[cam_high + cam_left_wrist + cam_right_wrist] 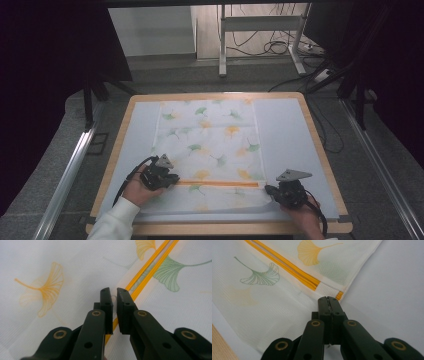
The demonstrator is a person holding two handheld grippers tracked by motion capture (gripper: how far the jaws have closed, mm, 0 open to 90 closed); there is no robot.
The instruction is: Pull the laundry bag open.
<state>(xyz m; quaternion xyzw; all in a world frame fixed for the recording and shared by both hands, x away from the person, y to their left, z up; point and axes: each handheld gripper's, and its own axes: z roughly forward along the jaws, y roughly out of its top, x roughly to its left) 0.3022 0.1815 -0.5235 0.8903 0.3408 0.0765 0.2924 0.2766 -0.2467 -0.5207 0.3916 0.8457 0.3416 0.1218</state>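
Left gripper (114, 298), jaws a narrow gap apart, poised over the orange zipper (147, 266) near its end. Right gripper (328, 301), jaws pressed together, clamped on the mesh bag (274, 300) at the edge by the zipper's other end. Bag spread flat, leaf-printed, on the white-covered table (287, 130)

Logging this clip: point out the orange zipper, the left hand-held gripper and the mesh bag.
orange zipper (220, 183), high view, middle of the strip.
left hand-held gripper (114, 294), left gripper view, between its fingertips.
mesh bag (207, 137), high view, middle of the printed fabric.
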